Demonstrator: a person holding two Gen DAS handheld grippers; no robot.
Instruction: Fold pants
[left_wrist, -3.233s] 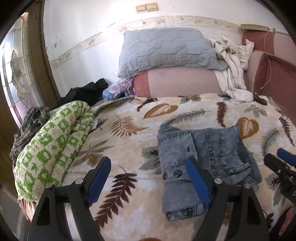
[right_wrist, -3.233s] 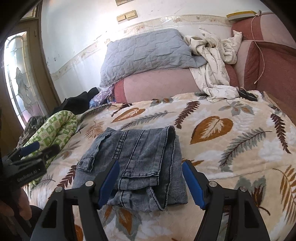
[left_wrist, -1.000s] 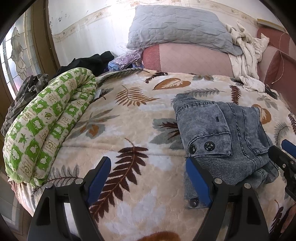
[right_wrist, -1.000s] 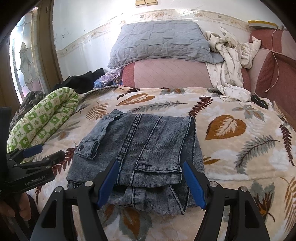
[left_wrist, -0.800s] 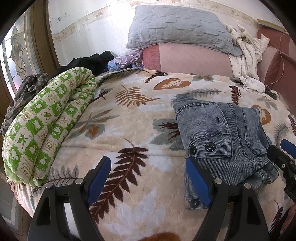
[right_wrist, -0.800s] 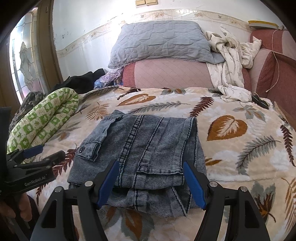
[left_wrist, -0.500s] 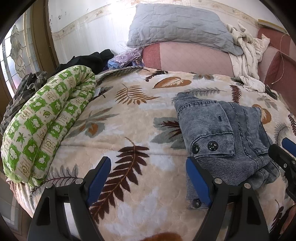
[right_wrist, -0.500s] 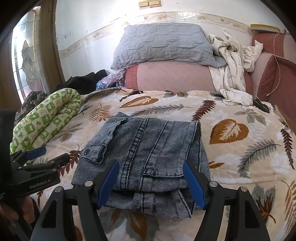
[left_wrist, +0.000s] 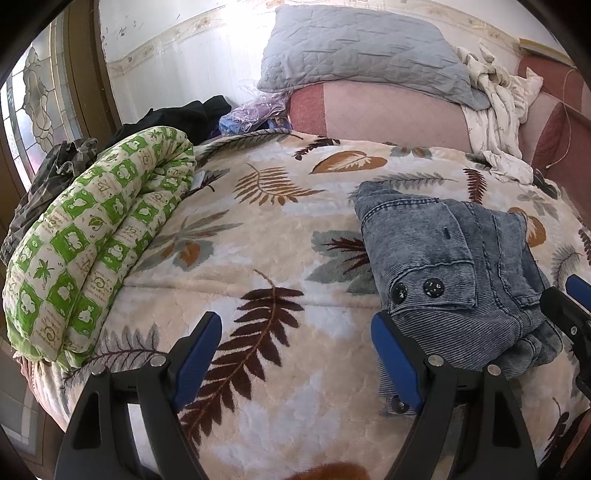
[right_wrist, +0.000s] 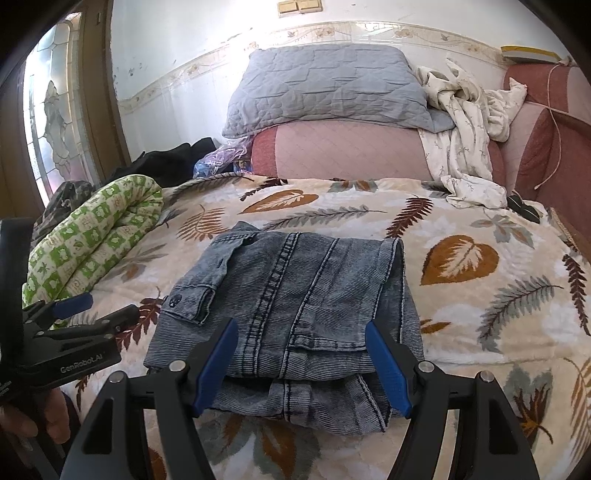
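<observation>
Through the left wrist camera we see the pants (left_wrist: 447, 266), grey-blue washed denim, folded into a compact stack on the leaf-print blanket (left_wrist: 258, 236) of the bed, lying to the right of our left gripper (left_wrist: 295, 350). From here the bundle's long axis runs away from us toward the pink headboard cushion (left_wrist: 388, 110), with a flap carrying two dark buttons facing us on top and looser layers spilling out at the near right. Our left fingers (left_wrist: 199, 347) stand wide apart and hold nothing; the right-hand one sits just in front of the near left corner of the denim, and we cannot tell whether it touches the cloth. At the far right edge the tip of our right gripper (left_wrist: 569, 306) shows beside the pants. A rolled green-and-white quilt (left_wrist: 92, 251) lies along the bed's left side, well apart from the pants. Through the right wrist camera the pants (right_wrist: 295, 295) lie straight ahead in the middle of the bed, stacked in layers, the seams running from near to far and slightly rightward, the buttoned flap at the left edge and the folded edge on the right. Our right gripper (right_wrist: 301, 362) hovers at the near end, its fingers (right_wrist: 216, 354) spread wide to about the width of the stack and empty. The left gripper (right_wrist: 85, 310) shows at the left, beside the pants, its jaws parted. A grey pillow (right_wrist: 325, 85) rests atop the headboard cushion.
</observation>
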